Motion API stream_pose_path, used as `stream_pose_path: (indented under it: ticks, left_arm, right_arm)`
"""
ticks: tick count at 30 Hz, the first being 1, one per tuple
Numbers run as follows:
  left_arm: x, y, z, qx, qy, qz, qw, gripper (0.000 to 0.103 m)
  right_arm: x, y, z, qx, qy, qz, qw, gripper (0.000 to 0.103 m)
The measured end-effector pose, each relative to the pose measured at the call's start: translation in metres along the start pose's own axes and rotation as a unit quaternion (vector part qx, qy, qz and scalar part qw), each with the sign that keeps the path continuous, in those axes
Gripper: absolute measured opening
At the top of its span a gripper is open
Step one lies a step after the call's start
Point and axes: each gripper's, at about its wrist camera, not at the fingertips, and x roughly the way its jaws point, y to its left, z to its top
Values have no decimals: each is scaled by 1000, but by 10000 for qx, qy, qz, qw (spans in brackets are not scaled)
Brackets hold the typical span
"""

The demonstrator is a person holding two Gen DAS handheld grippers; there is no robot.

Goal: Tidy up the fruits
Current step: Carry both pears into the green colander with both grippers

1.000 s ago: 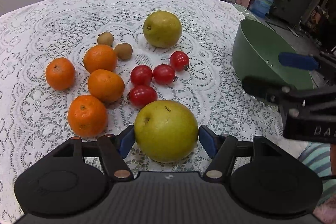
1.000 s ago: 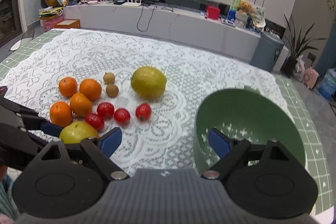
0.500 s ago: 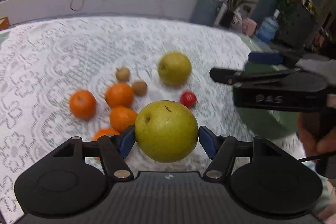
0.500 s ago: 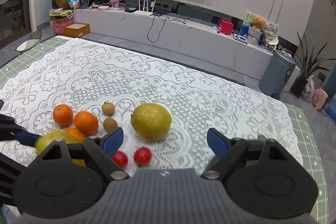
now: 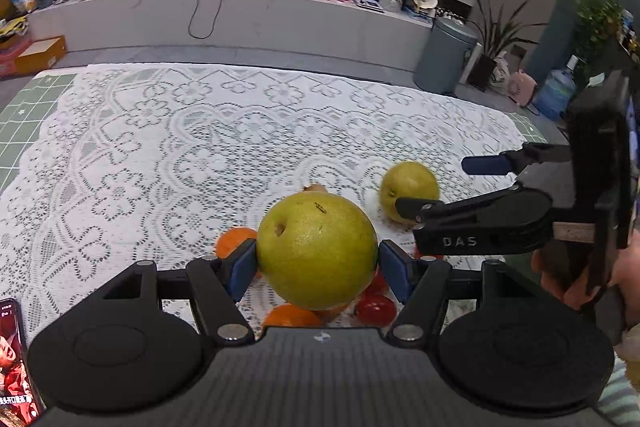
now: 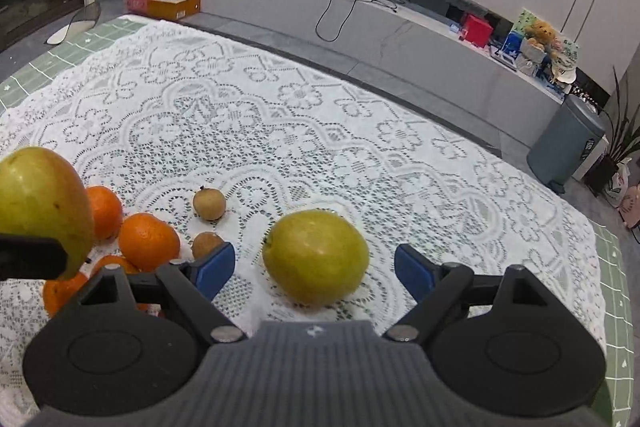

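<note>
My left gripper [image 5: 317,267] is shut on a large yellow-green pear [image 5: 316,247] and holds it clear of the lace tablecloth [image 5: 160,167]. That pear also shows at the left edge of the right wrist view [image 6: 40,199]. Below it lie oranges [image 5: 234,239] and red tomatoes [image 5: 374,307], partly hidden. A second pear [image 6: 316,259] rests on the cloth. My right gripper [image 6: 315,270] stands open with that pear between its blue pads, a gap on each side. Oranges [image 6: 148,237] and two small brown fruits [image 6: 209,203] lie to its left.
A phone [image 5: 12,359] lies at the near left of the table. A person's hand [image 5: 624,279] grips the right tool. Green mat [image 6: 612,267] rims the cloth at the table's edge. A grey bin [image 6: 564,143] stands on the floor beyond.
My left gripper has lifted its pear off the cloth, away from the other fruit. My right gripper has swung left from the green bowl to the second pear; the bowl has left view.
</note>
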Motion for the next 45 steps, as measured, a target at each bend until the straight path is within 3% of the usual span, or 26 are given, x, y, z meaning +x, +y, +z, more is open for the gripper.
stream_pose_path:
  ticks: [5,9,18,25,37,45]
  left_arm:
    - [1,5,0,-91,30,46,9999,75]
    - [0,6,-1,-96,28,40,9999,75]
    - [0,2,-1,-64,42,10,10000,75]
    - [-3,-1,0,-29,28,52,10000,75]
    - [-21,-15,0,64,-76,19,9999,75]
    - [-29,-51,6,360,-175,-459,9981,75]
  right_arm:
    - [17,0,1,114,179,24,9998,84]
    - [26,-3,0,259,288,82,9992,76]
    - [37,-9,-3,377,309,-225,9986,67]
    - [34,-10,-3,497,265,-231,9981,66]
    - [-55,-26,-15,855,-283,-16,9959,66]
    - [-123,-63,-41,1185,-518,-101,9915,66]
